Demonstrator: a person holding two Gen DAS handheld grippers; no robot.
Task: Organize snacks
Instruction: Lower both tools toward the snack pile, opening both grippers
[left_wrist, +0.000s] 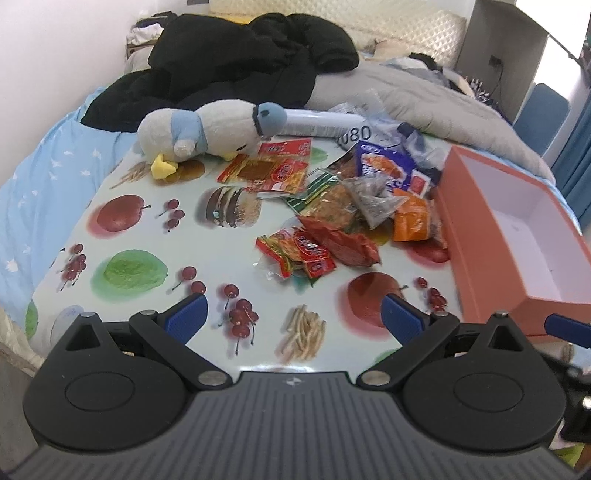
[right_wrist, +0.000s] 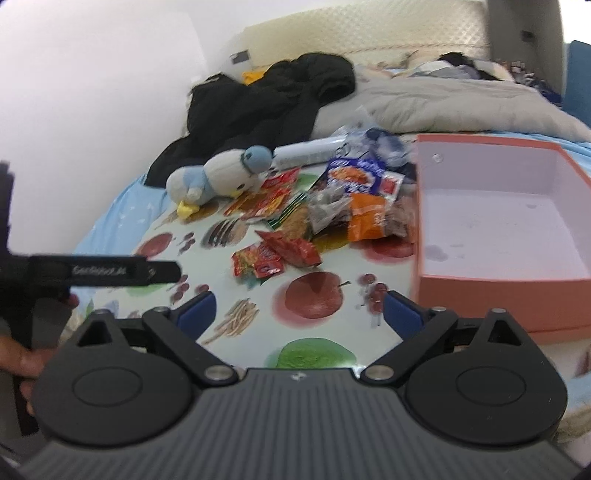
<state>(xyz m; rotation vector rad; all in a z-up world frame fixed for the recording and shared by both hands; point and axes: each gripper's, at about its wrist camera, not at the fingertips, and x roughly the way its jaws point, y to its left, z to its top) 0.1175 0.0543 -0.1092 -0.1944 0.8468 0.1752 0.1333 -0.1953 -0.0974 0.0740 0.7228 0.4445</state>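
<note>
A heap of snack packets (left_wrist: 351, 206) lies mid-table on a fruit-print cloth (left_wrist: 147, 229). In it are a crumpled red packet (left_wrist: 340, 240), red-and-yellow packets (left_wrist: 295, 254), an orange packet (left_wrist: 412, 218), clear triangular bags (left_wrist: 373, 199) and a purple packet (left_wrist: 384, 162). An open salmon-coloured box (left_wrist: 480, 236) with a bare white inside stands to the right of the heap. My left gripper (left_wrist: 295, 314) hangs open above the near part of the cloth, short of the packets. The right gripper (right_wrist: 299, 310) is open too, with the box (right_wrist: 498, 299) just ahead on its right and the red packet (right_wrist: 291, 247) beyond.
A white and blue plush toy (left_wrist: 207, 133) lies at the far left of the heap, with a white tube (left_wrist: 321, 123) behind it. Past the table are a black jacket (left_wrist: 240, 66) and a grey duvet (left_wrist: 424, 96) on a bed. A hand (right_wrist: 26, 362) holds the left gripper.
</note>
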